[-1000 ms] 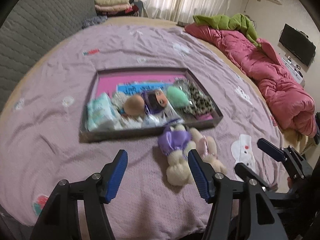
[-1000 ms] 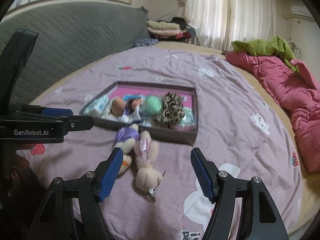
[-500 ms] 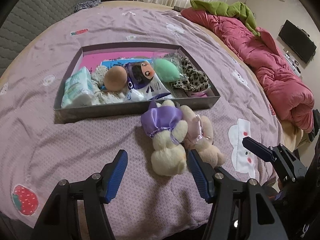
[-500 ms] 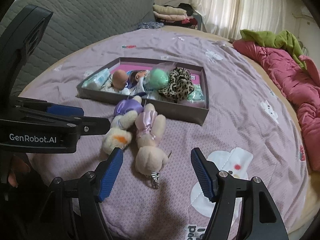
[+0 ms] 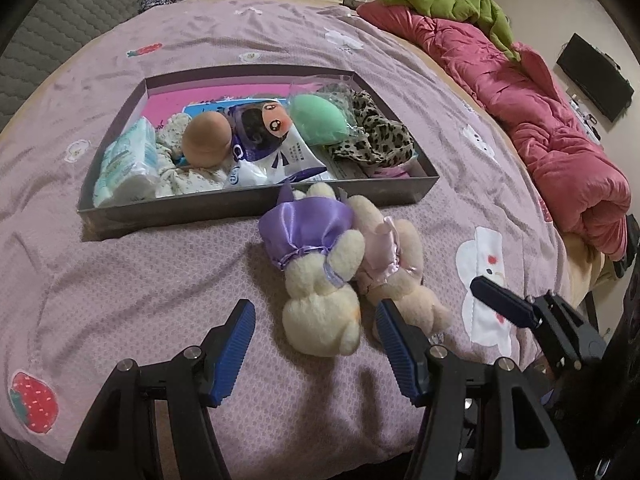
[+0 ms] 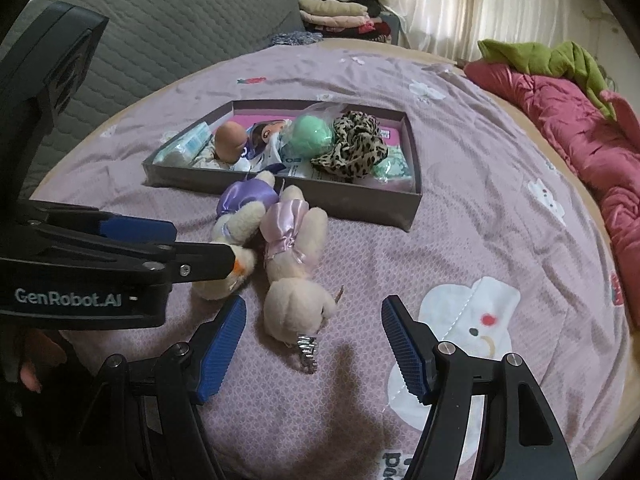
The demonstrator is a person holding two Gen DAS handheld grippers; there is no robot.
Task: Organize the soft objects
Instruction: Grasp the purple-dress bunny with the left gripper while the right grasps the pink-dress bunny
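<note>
**Both grippers lower over the two plush bunnies**

Dropped closer to the bed since a second ago, toys now looming larger in both views. Spread across everything, a lilac bedspread (image 5: 132, 280). At 12 o'clock from the toys, a shallow grey box (image 5: 256, 200) packed with soft items, doll head (image 5: 206, 140) among them. Touching its near wall, side by side: purple-dressed bunny (image 5: 316, 276) and pink-dressed bunny (image 6: 296, 264). Left gripper (image 5: 316, 354) spread wide, empty, straddling the purple bunny's head. Right gripper (image 6: 314, 344) likewise wide, empty, framing the pink bunny's head at 6 o'clock.
</note>
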